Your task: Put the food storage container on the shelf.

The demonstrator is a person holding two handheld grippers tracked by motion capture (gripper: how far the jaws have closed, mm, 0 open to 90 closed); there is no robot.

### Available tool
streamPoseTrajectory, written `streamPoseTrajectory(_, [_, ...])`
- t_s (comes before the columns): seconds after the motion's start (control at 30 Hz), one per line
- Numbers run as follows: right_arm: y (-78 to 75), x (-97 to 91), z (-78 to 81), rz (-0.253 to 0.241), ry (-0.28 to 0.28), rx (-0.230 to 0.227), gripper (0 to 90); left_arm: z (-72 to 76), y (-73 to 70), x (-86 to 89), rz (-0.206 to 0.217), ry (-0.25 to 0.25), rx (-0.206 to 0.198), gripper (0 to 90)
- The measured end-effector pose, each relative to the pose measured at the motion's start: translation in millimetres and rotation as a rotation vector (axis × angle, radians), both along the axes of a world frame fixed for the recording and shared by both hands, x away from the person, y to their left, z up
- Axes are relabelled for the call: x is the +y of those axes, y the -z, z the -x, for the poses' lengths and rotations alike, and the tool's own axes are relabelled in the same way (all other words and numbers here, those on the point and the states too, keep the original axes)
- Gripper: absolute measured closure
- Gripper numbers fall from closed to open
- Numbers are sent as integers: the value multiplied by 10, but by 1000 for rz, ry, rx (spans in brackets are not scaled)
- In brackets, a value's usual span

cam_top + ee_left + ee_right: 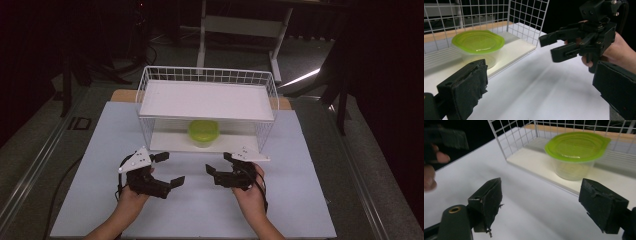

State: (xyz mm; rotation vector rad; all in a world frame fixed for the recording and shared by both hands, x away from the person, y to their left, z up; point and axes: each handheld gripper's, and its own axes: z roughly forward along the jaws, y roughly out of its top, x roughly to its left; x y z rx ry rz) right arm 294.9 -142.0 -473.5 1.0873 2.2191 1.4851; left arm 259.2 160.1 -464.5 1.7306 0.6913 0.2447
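So there's a white counter (100,200) with a white wire rack (207,107) parked at its far edge, two levels, both with flat white boards. On the bottom shelf (170,142), about the middle and close to its front edge, sits a clear plastic tub with a lime green lid (203,132). The lid is on and the tub stands upright. Can't tell if anything's inside, it looks see-through and pale.

The person has both hands resting on the near half of the counter, in front of the rack. The left gripper (169,170) is toward the near left, its fingers spread wide apart, holding nothing. The right gripper (220,164) is just across from it, toward the near right, fingers also spread wide and empty. The two grippers point roughly at each other with bare counter between them, not touching.

From the left gripper view you see the tub (477,47) past the left finger, with the other gripper (546,47) off to the right, well clear of the rack. The right gripper view has the tub (576,155) sitting between its own two fingers but farther off, still on the shelf, nothing touching it.
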Motion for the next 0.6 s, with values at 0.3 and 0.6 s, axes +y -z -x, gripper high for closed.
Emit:
streamPoseTrajectory(0.3, [-41, -262, 209, 28, -9, -23, 178, 138, 24, 188, 8, -13, -6, 6])
streamPoseTrajectory(0.6, [-68, -485, 384, 47, -10, -48, 177, 249, 70, 367, 3, -40, 2, 6])
